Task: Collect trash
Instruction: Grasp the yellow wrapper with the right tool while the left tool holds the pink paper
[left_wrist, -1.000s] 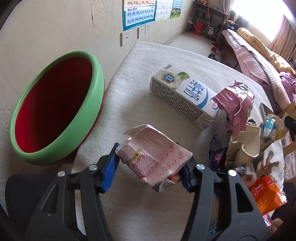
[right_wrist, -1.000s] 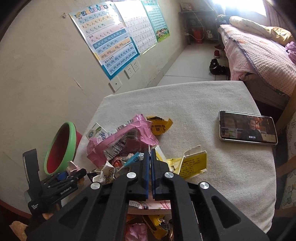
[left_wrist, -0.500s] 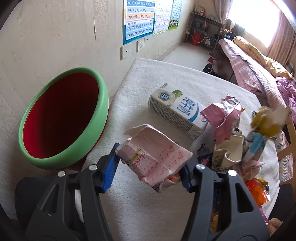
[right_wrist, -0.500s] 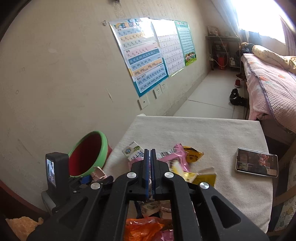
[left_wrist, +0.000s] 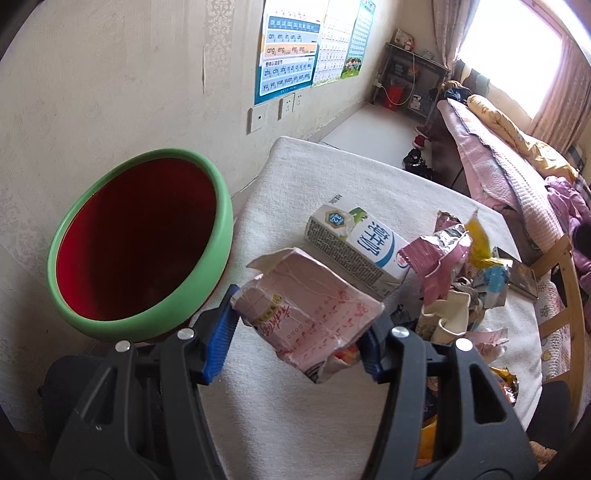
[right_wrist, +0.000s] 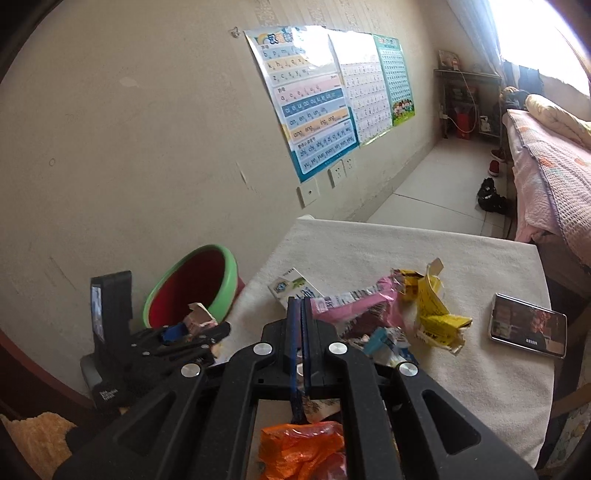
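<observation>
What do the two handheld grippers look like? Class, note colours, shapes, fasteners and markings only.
Left gripper: matte black plastic frame with triangular cut-outs, round silver screws, ribbed blue pads. Right gripper: same black frame, silver screws, thin blue pads. Seen from the right wrist camera, the left unit carries small white lettering, too small to read. No cables or sleeves visible.

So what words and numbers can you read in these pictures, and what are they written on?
"an, en, in, un", "ang, eng, ing, ong", "zhi, chi, shi, ri, zi, ci, si": blue pinyin poster on the wall.
"3.2": badge on the milk carton; its big blue Chinese characters show, the side print is too small.
Red print on the pink carton in the left claw: too blurred.
Phone caption: too small.
</observation>
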